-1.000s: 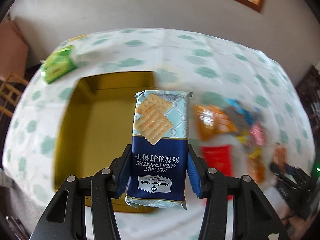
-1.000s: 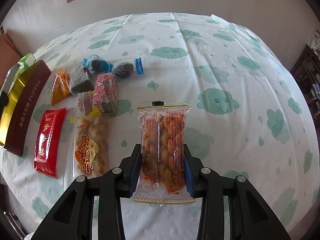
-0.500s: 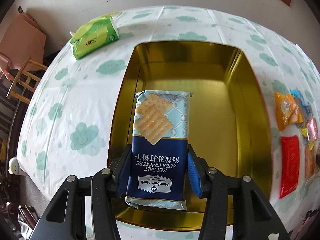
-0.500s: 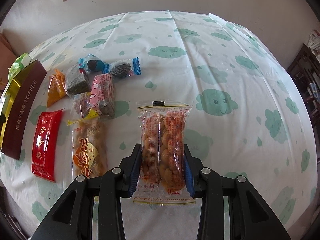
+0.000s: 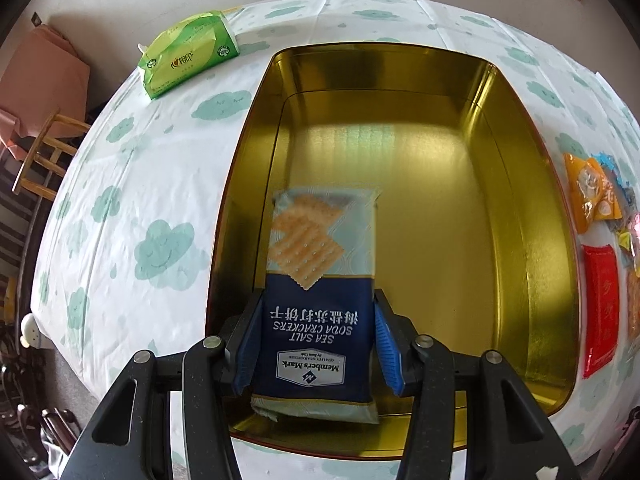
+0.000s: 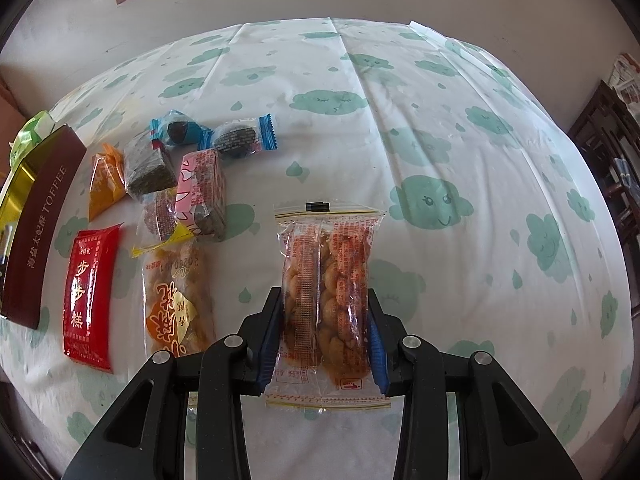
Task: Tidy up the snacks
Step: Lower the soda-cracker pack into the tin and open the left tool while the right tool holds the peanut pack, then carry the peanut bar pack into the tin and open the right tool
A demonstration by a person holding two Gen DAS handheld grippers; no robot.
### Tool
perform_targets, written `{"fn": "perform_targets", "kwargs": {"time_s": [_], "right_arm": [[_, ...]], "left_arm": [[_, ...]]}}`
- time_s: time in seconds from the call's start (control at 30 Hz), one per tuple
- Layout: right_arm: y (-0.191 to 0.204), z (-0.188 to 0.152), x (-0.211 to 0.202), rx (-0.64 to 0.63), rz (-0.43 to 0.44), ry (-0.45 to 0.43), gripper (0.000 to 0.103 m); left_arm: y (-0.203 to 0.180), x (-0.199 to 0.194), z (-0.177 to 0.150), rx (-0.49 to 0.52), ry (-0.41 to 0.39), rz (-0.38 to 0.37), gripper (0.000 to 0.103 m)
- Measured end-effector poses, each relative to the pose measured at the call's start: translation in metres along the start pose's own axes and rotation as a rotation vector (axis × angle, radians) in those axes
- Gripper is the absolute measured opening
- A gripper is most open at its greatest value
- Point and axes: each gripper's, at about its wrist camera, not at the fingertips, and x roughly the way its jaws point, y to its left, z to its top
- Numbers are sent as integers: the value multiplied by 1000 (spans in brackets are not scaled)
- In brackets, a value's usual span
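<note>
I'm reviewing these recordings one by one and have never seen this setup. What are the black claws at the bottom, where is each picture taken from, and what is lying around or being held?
There is no robot here. A person holds a two-finger gripper in each hand, and a wide-angle camera on each gripper looks forward along its fingers, so the black claws are the gripper itself.

The left wrist view shows the left gripper closed on a pack of soda crackers, held over an open gold tin that looks empty inside. A green packet lies beyond the tin on the cloud-print tablecloth.

The right wrist view shows the right gripper closed on a clear pack of twisted fried snacks. To its left on the cloth lie loose snacks: a red packet, an orange packet, a pink pack, blue-wrapped sweets and others, beside the tin's brown side.
</note>
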Motion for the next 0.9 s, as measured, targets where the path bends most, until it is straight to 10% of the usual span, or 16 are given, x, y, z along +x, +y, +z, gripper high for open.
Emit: {"fn": "perform_targets", "kwargs": {"time_s": [0.9], "right_arm": [[-2,7,-17,42,-43,-58,38]], "left_arm": [[12,-43,-1,-79,-169,-102,76]]}}
